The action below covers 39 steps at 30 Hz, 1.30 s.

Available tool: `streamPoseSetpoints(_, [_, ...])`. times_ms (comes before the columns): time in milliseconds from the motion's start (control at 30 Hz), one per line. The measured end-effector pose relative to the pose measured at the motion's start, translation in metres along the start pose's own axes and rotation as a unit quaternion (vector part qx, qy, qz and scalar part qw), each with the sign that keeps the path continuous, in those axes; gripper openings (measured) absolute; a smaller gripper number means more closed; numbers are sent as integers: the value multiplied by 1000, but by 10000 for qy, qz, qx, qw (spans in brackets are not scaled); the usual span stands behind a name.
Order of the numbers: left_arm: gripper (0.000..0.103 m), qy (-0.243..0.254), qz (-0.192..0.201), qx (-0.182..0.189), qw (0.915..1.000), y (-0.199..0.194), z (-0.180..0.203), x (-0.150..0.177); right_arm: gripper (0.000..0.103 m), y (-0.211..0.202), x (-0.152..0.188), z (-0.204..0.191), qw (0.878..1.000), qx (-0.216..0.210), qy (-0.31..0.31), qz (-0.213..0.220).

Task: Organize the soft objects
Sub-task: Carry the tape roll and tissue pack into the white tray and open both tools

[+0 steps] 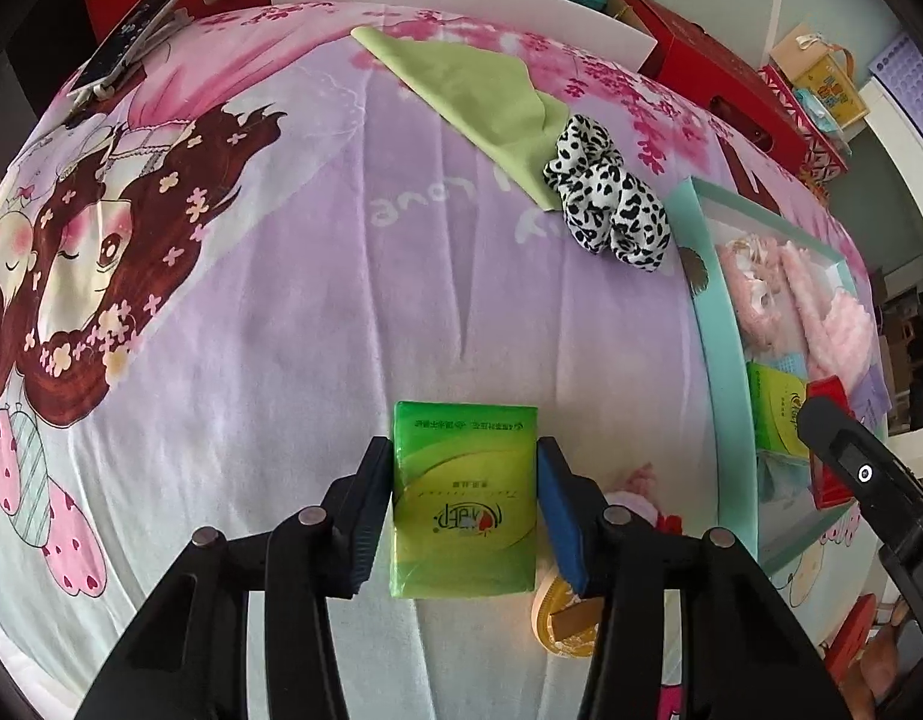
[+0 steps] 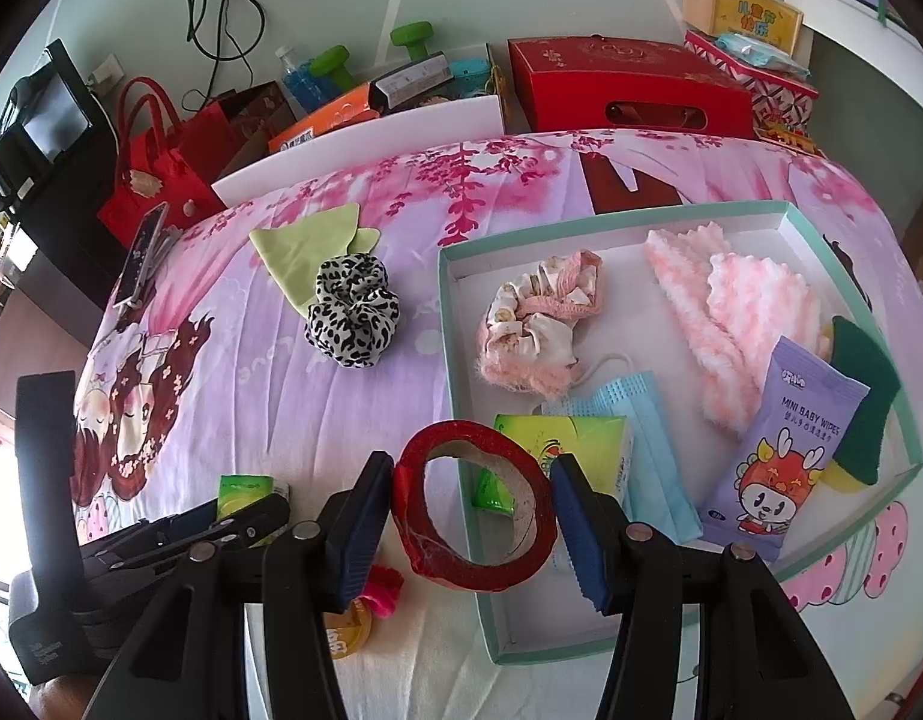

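Note:
A green tissue pack [image 1: 461, 498] lies on the cartoon bedsheet with my left gripper [image 1: 464, 456] shut on its two long sides. My right gripper [image 2: 472, 468] is shut on a red tape roll [image 2: 473, 516], held over the near left corner of the teal-rimmed tray [image 2: 455, 360]. In the tray lie a pink scrunchie [image 2: 539, 318], a pink fluffy cloth [image 2: 737, 324], a blue face mask [image 2: 653, 438], another green tissue pack [image 2: 581, 438], baby wipes [image 2: 785, 450] and a green sponge [image 2: 863, 396]. A leopard scrunchie [image 1: 611, 198] rests on a light green cloth [image 1: 473, 96] farther back.
A phone on a clip stand [image 1: 131, 30] sits at the sheet's far left. A yellow lid [image 1: 563, 618] and a pink item [image 2: 380, 591] lie near my grippers. Red boxes [image 2: 629, 90], bags and green dumbbells crowd the floor beyond the far edge.

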State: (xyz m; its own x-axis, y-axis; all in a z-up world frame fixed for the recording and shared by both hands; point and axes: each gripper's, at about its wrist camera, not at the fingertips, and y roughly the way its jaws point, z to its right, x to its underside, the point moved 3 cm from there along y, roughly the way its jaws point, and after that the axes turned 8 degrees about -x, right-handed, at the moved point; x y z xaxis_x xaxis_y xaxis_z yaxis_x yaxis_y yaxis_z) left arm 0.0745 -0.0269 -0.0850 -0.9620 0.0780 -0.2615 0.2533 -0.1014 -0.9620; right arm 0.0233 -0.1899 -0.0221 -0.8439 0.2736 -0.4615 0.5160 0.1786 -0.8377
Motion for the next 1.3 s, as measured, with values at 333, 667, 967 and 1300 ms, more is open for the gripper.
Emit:
streamPoseSetpoints(333, [49, -222, 424, 28, 9989, -24, -15, -5, 57, -6, -2, 0, 9999, 31, -1, 121])
streamPoseSetpoints(667, [49, -385, 820, 111, 9958, -52, -22, -13, 57, -20, -13, 27, 9983, 310, 285, 401])
streamPoseSetpoints(967, [49, 180, 944, 274, 9950, -64, 24, -16, 57, -52, -31, 82, 9881, 840, 852, 964])
streamPoseSetpoints(1300, [49, 830, 1168, 346, 9891, -78, 86, -31, 57, -86, -49, 145, 9632, 1417, 1376, 1822])
